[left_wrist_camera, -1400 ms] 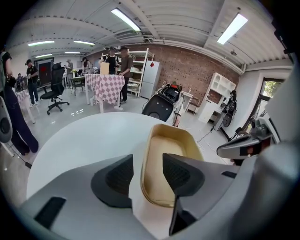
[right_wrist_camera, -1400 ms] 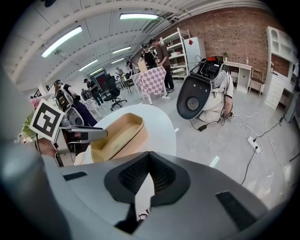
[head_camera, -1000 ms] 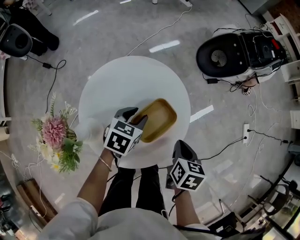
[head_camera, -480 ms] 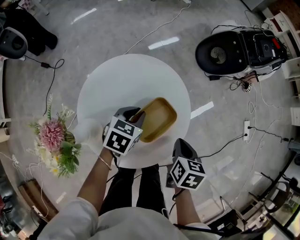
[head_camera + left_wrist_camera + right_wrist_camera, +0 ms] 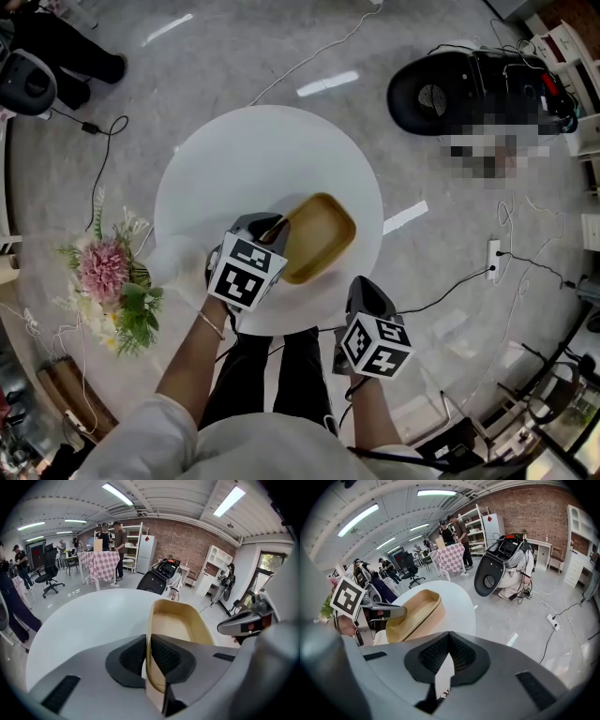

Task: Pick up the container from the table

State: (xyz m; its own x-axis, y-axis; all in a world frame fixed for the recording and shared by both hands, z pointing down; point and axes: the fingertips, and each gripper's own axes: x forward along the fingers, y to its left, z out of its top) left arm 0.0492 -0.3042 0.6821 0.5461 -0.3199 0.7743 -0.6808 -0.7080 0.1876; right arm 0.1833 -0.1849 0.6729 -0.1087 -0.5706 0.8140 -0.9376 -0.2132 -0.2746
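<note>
A tan oblong container [image 5: 321, 234] lies on the round white table [image 5: 253, 159], near its front edge. My left gripper [image 5: 273, 232] reaches down onto the container's near left corner. In the left gripper view its jaws have just been closing, and both pads now press on the thin rim wall of the container [image 5: 176, 625], one inside and one outside; the left gripper [image 5: 148, 654] is shut on it. My right gripper [image 5: 362, 289] hangs off the table's front right edge, shut and empty. From the right gripper [image 5: 447, 657], the container [image 5: 415, 613] shows to the left.
A bunch of pink flowers [image 5: 111, 281] stands left of the table. A black and white machine [image 5: 441, 94] sits on the floor at the back right. Cables and a power strip [image 5: 490, 266] lie on the floor. People stand far off by shelves.
The left gripper's jaws have closed from wide apart onto the container's rim wall. Both hands have stayed where they were, and the container has not moved.
</note>
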